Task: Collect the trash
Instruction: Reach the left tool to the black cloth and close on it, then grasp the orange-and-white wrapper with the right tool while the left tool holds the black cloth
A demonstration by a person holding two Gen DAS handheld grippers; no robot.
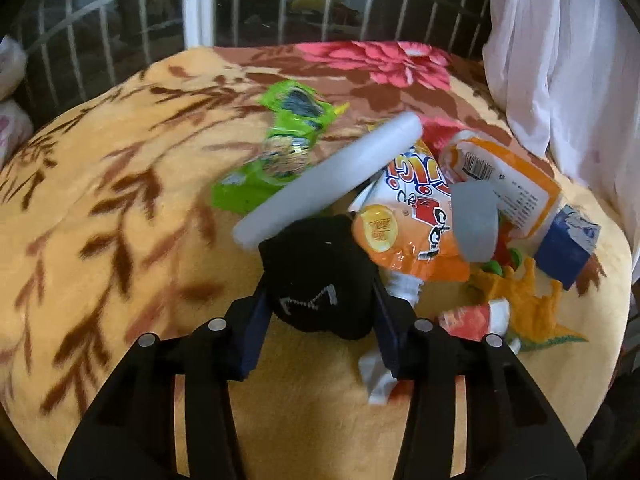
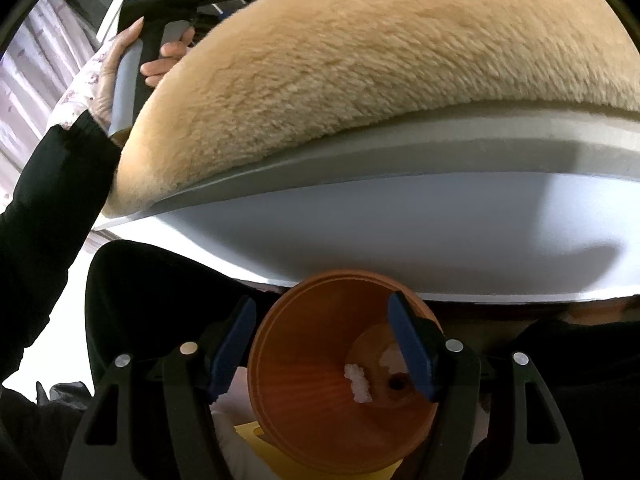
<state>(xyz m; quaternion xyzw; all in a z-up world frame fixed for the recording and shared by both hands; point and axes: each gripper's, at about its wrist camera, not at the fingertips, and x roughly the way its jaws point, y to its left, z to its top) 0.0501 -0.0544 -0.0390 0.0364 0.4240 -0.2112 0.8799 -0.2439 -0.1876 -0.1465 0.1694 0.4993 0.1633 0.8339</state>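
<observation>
Gripping a balled black sock (image 1: 320,276) between both blue pads, your left tongs (image 1: 318,312) rest low over the floral blanket (image 1: 120,200), just in front of the litter pile: a green wrapper (image 1: 280,148), a white tube (image 1: 328,180), an orange snack bag (image 1: 412,224), a blue carton (image 1: 568,248). Your right tongs (image 2: 322,344) straddle the wall of an orange cup (image 2: 320,380), 1 pad inside and 1 outside, though you cannot tell whether they press on it; the cup sits below the bed's grey edge (image 2: 400,160).
</observation>
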